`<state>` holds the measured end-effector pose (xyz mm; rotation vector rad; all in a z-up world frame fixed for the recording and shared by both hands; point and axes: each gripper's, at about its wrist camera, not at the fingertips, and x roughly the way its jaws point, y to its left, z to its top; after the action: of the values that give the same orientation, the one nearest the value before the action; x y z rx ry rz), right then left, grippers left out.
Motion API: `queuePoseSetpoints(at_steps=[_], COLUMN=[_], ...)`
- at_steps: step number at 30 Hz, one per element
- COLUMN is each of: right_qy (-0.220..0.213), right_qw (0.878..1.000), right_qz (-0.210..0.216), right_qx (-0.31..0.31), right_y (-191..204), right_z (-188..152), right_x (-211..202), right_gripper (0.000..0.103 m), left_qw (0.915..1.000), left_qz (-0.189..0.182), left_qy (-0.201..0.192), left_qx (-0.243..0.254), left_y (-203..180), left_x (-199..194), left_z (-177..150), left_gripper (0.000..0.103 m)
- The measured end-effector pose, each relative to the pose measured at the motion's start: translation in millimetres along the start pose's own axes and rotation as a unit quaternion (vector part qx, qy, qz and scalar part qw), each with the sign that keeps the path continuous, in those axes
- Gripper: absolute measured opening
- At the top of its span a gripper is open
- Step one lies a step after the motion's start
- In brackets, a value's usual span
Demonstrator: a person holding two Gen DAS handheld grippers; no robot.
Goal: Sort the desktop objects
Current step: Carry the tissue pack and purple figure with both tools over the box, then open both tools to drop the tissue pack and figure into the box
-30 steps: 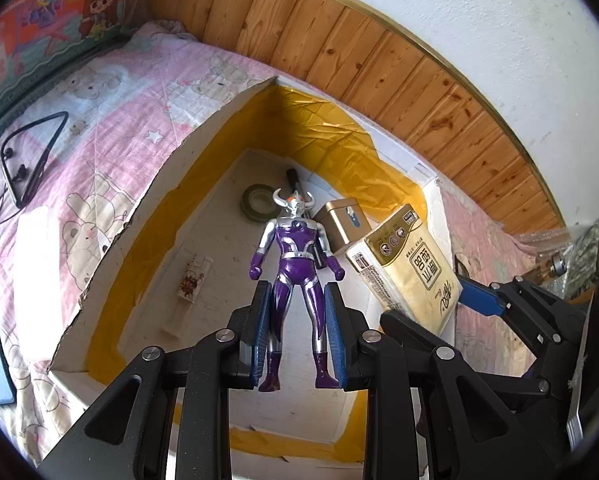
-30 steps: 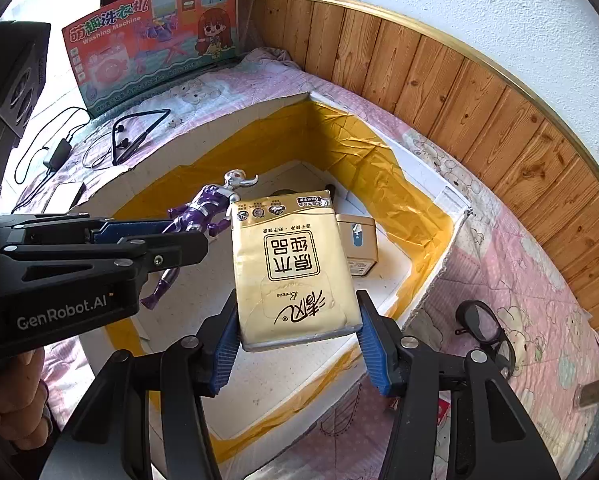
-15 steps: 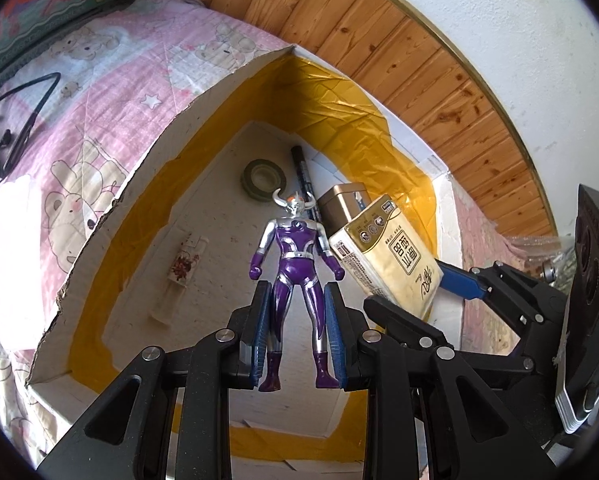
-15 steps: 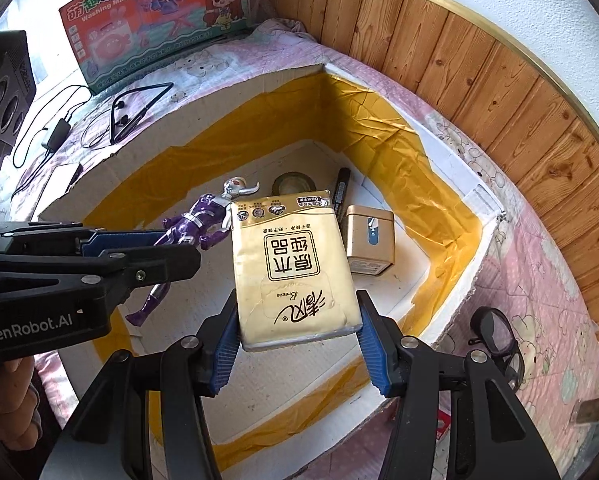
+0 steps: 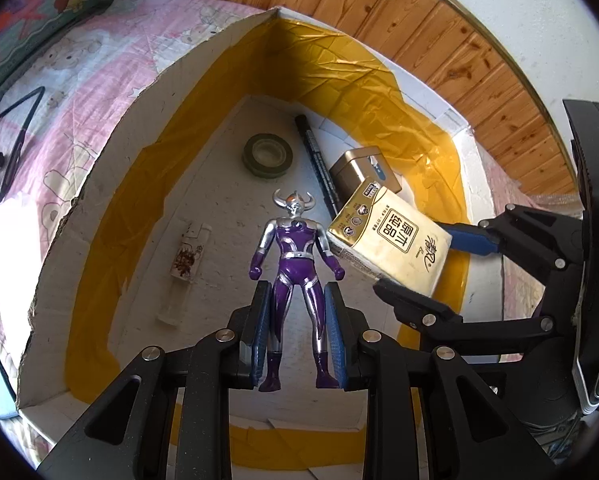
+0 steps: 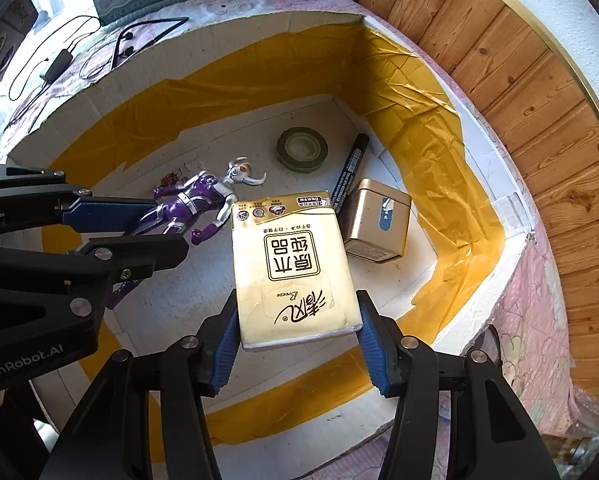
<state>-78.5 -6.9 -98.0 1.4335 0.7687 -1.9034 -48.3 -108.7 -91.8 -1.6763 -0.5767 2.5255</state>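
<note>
My left gripper (image 5: 297, 328) is shut on the legs of a purple and silver toy figure (image 5: 295, 256) and holds it over the inside of a white foam box (image 5: 111, 148) lined with yellow tape. My right gripper (image 6: 295, 344) is shut on a cream tissue pack (image 6: 293, 264), held over the same box. The tissue pack (image 5: 391, 244) and the right gripper show at the right of the left wrist view. The figure (image 6: 191, 204) and the left gripper show at the left of the right wrist view.
On the box floor lie a roll of tape (image 6: 302, 149), a black marker (image 6: 349, 174), a gold tin (image 6: 379, 220) and a lighter (image 5: 185, 260). The box sits on a pink quilt (image 5: 79, 68) with cables (image 6: 67, 56); wooden wall panels (image 6: 519, 80) stand behind.
Both grippers have moved forward and lower over the box with their objects still held. The box floor and the items on it look closer.
</note>
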Motion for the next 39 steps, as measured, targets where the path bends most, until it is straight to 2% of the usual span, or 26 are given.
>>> queuePoseSetpoints(at_steps=[10, 14, 17, 21, 26, 30, 33, 36, 39], right_qy=[0.047, 0.07, 0.088, 0.111, 0.121, 0.144, 0.168, 0.183, 0.185], right_qw=[0.998, 0.995, 0.993, 0.988, 0.987, 0.982, 0.973, 0.966, 0.966], right_qz=[0.004, 0.007, 0.009, 0.009, 0.008, 0.017, 0.034, 0.045, 0.058], right_qx=[-0.047, -0.068, -0.083, -0.104, -0.102, -0.122, -0.155, -0.179, -0.172], right_y=[-3.2, -3.1, -1.9, -3.6, -13.8, -8.6, 4.2, 17.2, 20.5], right_z=[7.9, 9.6, 10.8, 11.7, 14.2, 12.7, 9.6, 4.8, 3.0], right_x=[16.7, 23.1, 27.6, 31.2, 30.3, 31.3, 32.9, 33.3, 33.3], right_gripper=[0.055, 0.055, 0.055, 0.055, 0.055, 0.055, 0.055, 0.055, 0.055], left_qw=[0.9988, 0.9987, 0.9988, 0.9971, 0.9956, 0.9923, 0.9917, 0.9946, 0.9948], left_qz=[0.027, 0.016, -0.012, -0.06, -0.067, -0.081, -0.071, -0.042, -0.026], left_qy=[0.001, 0.01, 0.022, 0.047, 0.059, 0.066, 0.063, 0.04, 0.039], left_qx=[0.041, 0.046, 0.041, 0.008, -0.029, -0.065, -0.087, -0.085, -0.09], left_y=[-9.4, -11.8, -13.7, -7.7, 1.7, 8.3, 9.9, 7.4, 10.7], left_x=[2.4, 2.7, 2.9, 6.2, 10.5, 10.2, 10.3, 4.1, 8.1], left_z=[-0.8, -1.7, -2.6, -2.7, -3.0, -3.0, -2.0, 0.4, 2.7], left_gripper=[0.027, 0.027, 0.027, 0.027, 0.027, 0.027, 0.027, 0.027, 0.027])
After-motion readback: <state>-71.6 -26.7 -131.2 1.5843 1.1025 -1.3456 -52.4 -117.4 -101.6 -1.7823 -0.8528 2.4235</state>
